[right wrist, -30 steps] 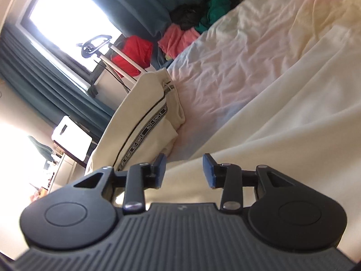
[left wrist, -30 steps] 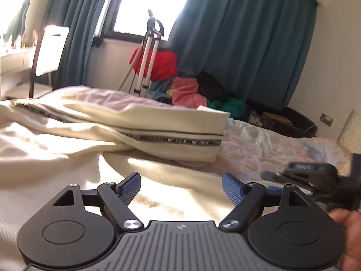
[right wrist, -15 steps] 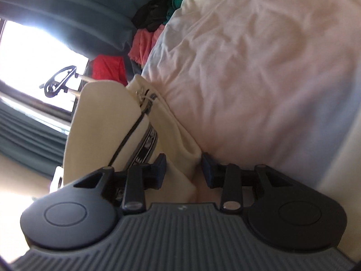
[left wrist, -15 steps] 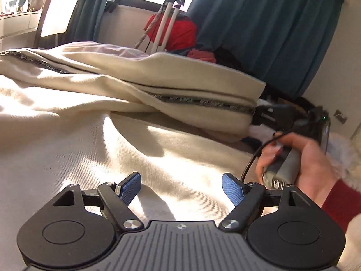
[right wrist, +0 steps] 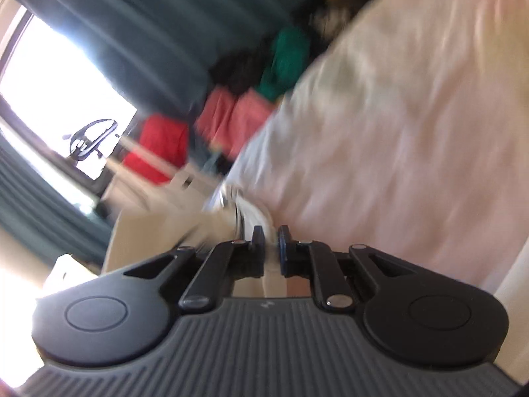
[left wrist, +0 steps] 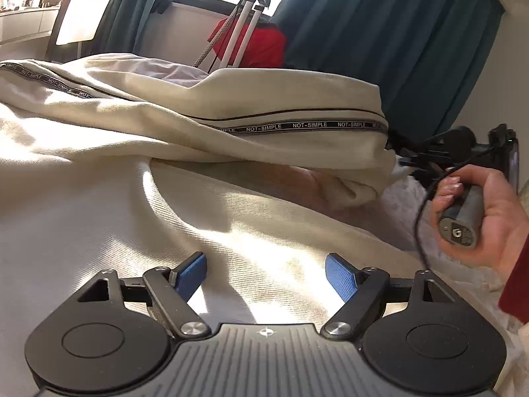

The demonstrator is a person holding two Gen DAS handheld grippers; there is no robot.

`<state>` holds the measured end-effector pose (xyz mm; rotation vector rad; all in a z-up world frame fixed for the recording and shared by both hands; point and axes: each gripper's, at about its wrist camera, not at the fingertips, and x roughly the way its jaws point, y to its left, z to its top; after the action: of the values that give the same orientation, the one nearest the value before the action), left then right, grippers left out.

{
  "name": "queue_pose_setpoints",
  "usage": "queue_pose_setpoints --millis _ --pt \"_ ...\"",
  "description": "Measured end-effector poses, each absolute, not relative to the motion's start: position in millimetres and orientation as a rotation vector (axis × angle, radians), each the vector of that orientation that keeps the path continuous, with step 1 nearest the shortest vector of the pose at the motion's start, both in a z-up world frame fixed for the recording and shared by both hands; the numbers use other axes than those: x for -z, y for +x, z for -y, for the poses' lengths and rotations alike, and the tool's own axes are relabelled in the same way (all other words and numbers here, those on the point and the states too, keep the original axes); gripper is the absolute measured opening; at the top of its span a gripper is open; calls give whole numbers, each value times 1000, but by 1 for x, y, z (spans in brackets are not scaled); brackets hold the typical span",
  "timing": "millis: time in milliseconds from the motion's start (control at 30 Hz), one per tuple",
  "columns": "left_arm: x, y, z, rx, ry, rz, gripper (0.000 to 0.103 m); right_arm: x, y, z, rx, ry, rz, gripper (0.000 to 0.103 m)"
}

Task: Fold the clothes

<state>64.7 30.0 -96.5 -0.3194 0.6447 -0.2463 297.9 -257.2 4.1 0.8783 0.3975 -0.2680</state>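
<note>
From the left wrist, the left gripper (left wrist: pixel 266 273) hovers low over the near part of the cream trousers (left wrist: pixel 264 139), its blue-padded jaws spread wide with only cloth below and nothing between them. The garment is soft, finely ribbed knit with a black tape lettered NOT-SIMPLE along the seam. It lies across the bed (left wrist: pixel 403 195), one leg folded over in a rounded hump at the far side. At right a hand (left wrist: pixel 486 218) holds the right tool's grey handle by the hem end.

From the right wrist, the picture is smeared by motion. The right gripper (right wrist: pixel 271 244) has just been closing, and its jaws are now nearly together on a thin bunch of cream fabric at the hem. The pale pink sheet (right wrist: pixel 413 139) stretches away to the right.

The pinch looks shallow, taking only the edge. A quick pull could slip the cloth free, or drag both layers and skew the fold while the left tool holds nothing down.
</note>
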Motion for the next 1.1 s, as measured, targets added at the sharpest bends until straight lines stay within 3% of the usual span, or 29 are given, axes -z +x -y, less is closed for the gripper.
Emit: queue_pose_setpoints --millis 167,367,400,500,600,667,733,900,967,1033,1067,1100 --pt "94 63 -25 262 -313 -640 81 -50 260 345 493 786 -297 12" --pt "94 60 -18 271 -286 -635 81 -34 216 412 681 877 -303 14" --pt "95 60 -17 270 -283 -637 81 -28 209 417 683 891 -294 17" --pt "95 59 -15 269 -278 -642 81 8 204 429 611 1067 -358 40" --pt "96 60 -13 270 -274 -645 81 34 198 418 447 1186 -446 41" --pt "97 60 -13 268 -277 -652 81 47 198 401 357 1218 -510 49" --pt "101 65 -14 265 -282 -658 81 58 200 381 287 1260 -557 69" --pt "104 67 -16 262 -282 -660 81 76 220 332 265 1305 -666 73" --pt "105 68 -17 263 -281 -660 81 71 231 325 304 1225 -624 74" --pt "105 68 -17 264 -275 -657 81 71 240 324 369 1173 -572 65" --pt "104 68 -17 264 -268 -652 81 70 243 327 429 1138 -553 56" --pt "103 68 -18 261 -256 -646 81 70 245 330 488 1101 -532 31"
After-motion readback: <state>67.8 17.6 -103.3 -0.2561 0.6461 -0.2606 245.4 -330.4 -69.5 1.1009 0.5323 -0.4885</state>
